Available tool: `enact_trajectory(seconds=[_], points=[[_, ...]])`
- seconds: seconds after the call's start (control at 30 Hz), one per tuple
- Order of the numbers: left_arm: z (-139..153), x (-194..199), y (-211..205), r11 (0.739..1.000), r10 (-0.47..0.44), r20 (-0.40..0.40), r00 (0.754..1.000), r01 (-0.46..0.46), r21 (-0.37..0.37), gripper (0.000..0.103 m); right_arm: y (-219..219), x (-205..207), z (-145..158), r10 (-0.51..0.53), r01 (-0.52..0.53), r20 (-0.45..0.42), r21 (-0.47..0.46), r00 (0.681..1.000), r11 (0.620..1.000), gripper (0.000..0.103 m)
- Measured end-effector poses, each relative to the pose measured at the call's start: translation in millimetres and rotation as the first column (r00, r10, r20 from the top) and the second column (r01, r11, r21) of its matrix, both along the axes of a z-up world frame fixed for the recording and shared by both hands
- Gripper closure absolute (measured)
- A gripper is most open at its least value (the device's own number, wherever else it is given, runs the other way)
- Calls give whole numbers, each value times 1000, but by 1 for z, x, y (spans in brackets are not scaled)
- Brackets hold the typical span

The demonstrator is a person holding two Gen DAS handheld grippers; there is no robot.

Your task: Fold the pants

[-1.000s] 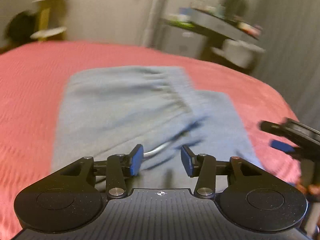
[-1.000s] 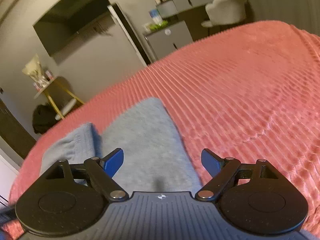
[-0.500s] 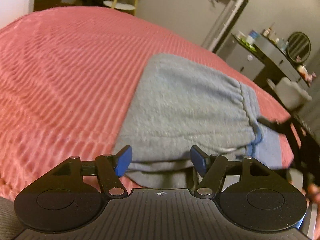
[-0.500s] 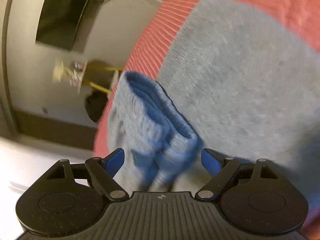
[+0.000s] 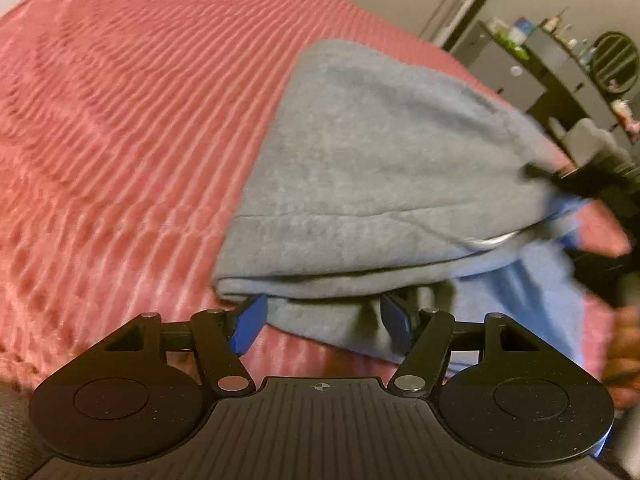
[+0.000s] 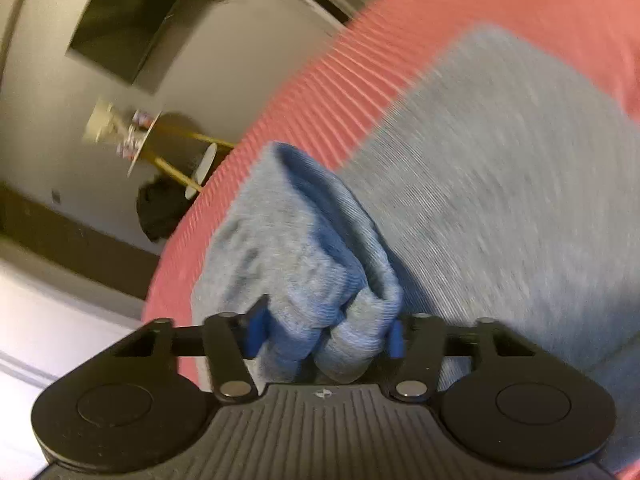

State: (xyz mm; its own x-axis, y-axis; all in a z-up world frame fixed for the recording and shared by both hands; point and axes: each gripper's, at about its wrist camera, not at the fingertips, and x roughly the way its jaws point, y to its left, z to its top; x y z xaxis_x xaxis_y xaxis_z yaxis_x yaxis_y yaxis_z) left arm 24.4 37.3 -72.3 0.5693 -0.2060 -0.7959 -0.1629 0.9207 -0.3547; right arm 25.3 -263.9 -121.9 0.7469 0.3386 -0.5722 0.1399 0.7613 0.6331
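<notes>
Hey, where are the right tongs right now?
Right wrist view: the right tongs are clamped on a bunched fold of the gray-blue pants, above the pink bedspread.

The left hand-held gripper (image 5: 322,322) is showing a black ribbed body with two round discs, silver pivot screws, a small crosshair mark and blue finger pads (image 5: 249,323); the right hand-held gripper (image 6: 326,334) is showing the same black build, silver screws and blue pads (image 6: 256,334).
</notes>
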Motion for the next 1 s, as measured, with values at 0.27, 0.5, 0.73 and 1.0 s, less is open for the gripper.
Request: enact_trajectory(seconds=[0.27, 0.5, 0.73, 1.0], points=[[1, -4, 4, 1000, 28, 19, 999, -28, -6, 82, -15, -43, 72, -14, -1, 255, 57, 967, 998, 62], [14, -20, 16, 994, 49, 159, 986, -32, -108, 89, -61, -65, 54, -120, 100, 191, 109, 974, 989, 62], [3, -13, 1, 998, -42, 53, 998, 44, -43, 57, -75, -53, 10, -189, 186, 35, 71, 981, 980, 53], [0, -18, -5, 996, -65, 51, 997, 68, -51, 48, -82, -37, -42, -112, 140, -115, 286, 987, 948, 25]])
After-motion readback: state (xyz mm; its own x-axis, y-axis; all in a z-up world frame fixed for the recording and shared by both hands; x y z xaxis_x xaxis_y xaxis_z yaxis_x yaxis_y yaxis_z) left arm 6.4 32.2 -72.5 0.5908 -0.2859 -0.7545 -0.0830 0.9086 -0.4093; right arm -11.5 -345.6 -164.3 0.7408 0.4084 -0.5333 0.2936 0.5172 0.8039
